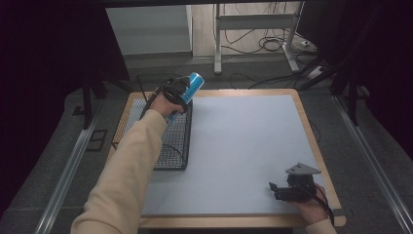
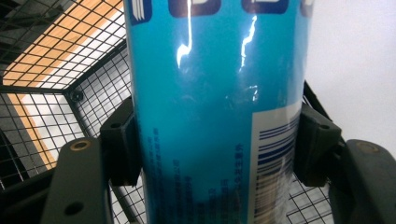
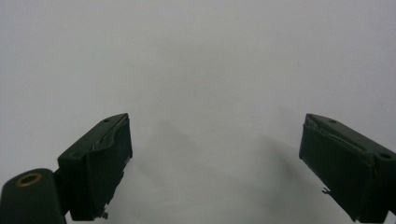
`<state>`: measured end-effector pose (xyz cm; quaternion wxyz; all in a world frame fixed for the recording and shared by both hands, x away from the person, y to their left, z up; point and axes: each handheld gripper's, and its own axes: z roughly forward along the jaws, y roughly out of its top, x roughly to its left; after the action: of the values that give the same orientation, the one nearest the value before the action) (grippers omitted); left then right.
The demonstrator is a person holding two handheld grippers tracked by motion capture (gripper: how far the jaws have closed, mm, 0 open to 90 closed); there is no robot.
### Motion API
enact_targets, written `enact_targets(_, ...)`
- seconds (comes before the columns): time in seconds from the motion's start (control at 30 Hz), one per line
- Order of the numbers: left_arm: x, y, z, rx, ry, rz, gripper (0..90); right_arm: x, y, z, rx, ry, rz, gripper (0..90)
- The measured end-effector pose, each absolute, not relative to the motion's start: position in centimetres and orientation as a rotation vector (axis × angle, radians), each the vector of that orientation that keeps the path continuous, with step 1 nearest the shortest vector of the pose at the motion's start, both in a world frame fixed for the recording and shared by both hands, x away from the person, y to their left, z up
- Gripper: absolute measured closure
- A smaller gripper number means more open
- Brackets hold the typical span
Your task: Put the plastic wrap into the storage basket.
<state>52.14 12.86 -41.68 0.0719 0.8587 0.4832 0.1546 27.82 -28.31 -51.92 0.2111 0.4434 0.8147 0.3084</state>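
Your left gripper (image 1: 181,92) has its jaws clamped on the blue can (image 1: 191,87), one pad pressed to each side of the can's body. In the left gripper view the blue can (image 2: 205,112) stands between the two black pads (image 2: 122,144), with a white label panel and barcode on the side nearest the right pad. You hold it tilted, its pale end pointing up and away from you, above the far end of the black wire basket (image 1: 173,141). The basket sits along the left edge of the table (image 1: 243,141), and its mesh wall (image 2: 56,121) shows behind and below the can in the left gripper view, so the can is over the basket and not resting in it.

Your right gripper (image 1: 285,190) rests at the near right corner of the table, well apart from the can and the basket. Its jaws stand wide open, with bare grey tabletop (image 3: 210,70) between the fingers (image 3: 100,163) and nothing gripped
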Motion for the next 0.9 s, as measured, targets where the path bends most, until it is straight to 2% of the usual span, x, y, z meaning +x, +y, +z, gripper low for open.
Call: enact_targets(0.9,52.9,13.5,-43.6,2.573,1.516,0.484,31.1,27.8,-28.2,-52.0,1.222,2.27,0.849,9.8)
